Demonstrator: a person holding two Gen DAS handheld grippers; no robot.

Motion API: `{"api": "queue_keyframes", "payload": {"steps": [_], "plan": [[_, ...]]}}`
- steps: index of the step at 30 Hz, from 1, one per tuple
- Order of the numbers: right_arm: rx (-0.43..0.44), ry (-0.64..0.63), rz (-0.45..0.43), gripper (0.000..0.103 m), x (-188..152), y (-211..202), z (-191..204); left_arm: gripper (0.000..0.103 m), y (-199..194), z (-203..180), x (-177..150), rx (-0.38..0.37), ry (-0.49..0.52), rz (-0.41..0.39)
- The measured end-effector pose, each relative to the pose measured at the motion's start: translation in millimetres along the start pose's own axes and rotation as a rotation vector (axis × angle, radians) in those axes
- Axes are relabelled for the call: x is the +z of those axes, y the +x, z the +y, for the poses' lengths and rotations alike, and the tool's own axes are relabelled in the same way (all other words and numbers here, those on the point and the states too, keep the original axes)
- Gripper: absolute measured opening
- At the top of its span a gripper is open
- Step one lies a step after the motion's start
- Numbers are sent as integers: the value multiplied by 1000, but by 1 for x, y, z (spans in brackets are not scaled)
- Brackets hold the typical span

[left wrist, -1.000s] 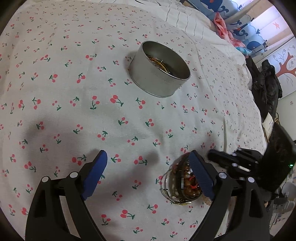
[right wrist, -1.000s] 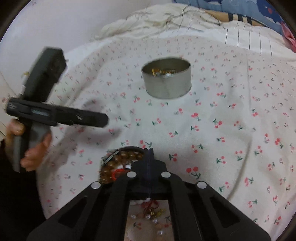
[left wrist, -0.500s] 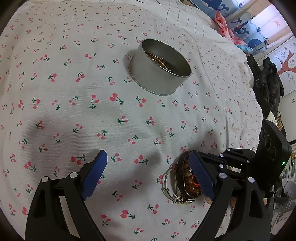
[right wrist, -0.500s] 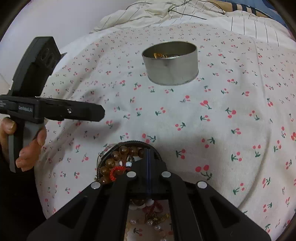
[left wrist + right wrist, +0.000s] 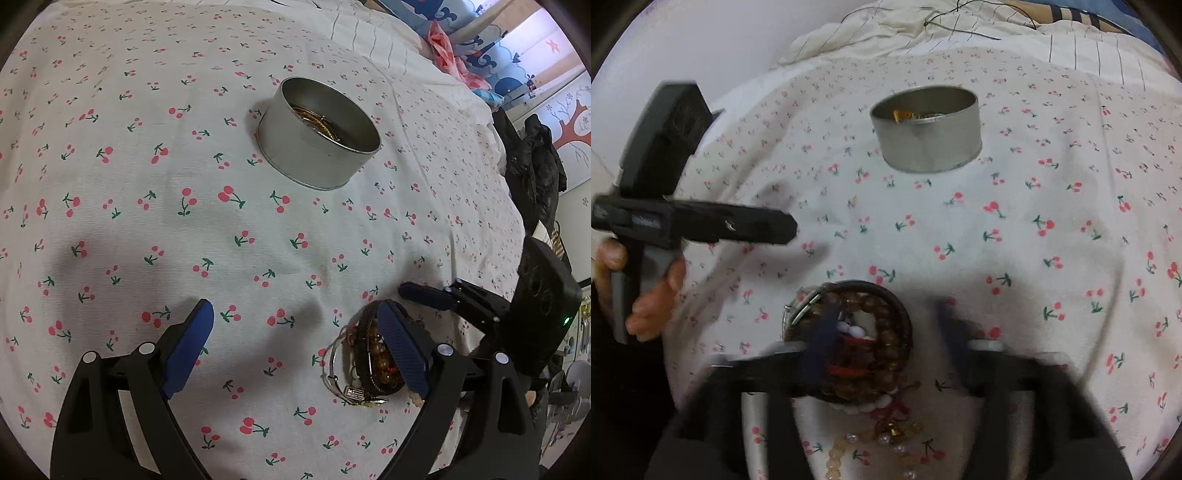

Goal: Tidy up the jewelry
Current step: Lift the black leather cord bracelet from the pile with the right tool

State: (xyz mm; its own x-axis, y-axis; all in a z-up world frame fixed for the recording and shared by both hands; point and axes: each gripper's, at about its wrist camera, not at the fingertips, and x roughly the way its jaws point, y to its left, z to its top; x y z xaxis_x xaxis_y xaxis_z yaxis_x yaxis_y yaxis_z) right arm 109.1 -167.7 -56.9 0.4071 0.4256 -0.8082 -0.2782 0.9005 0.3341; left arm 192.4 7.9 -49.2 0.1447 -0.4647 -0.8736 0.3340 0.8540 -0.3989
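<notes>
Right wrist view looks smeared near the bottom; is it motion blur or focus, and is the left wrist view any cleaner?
Right wrist view: the right claw is streaked by motion blur with its jaws apart, while the tin stays fairly sharp, so it is not focus. Left wrist view: crisp, the left claw open, soft shadows on the cherry-print sheet, bracelet pile readable.

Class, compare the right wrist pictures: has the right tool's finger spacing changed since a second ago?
Yes. The right tool, shut before, now stands open, its fingers spread over the bracelet pile on the cherry-print sheet.
</notes>
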Motion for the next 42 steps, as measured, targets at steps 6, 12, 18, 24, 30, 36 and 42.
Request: {"api": "queue_keyframes", "payload": {"steps": [6, 12, 18, 24, 30, 36, 42], "plan": [[144, 108, 6, 50, 0, -1, -16, 86, -1, -1, 0, -3, 1, -2], [380, 143, 41, 48, -4, -1, -15, 87, -1, -1, 0, -5, -1, -3], [335, 163, 78, 47, -7, 8, -19, 87, -2, 1, -1, -2, -12, -5], [363, 136, 72, 18, -9, 6, -11, 87, -2, 0, -1, 0, -10, -4], [230, -255, 91, 16, -16, -45, 53, 88, -4, 2, -2, -1, -20, -11], [163, -203, 66, 11, -23, -56, 30, 88, -3, -1, -2, 5, -2, -4], [192, -120, 26, 51, -16, -62, 13, 88, 1, -13, -6, 45, 78, 14]]}}
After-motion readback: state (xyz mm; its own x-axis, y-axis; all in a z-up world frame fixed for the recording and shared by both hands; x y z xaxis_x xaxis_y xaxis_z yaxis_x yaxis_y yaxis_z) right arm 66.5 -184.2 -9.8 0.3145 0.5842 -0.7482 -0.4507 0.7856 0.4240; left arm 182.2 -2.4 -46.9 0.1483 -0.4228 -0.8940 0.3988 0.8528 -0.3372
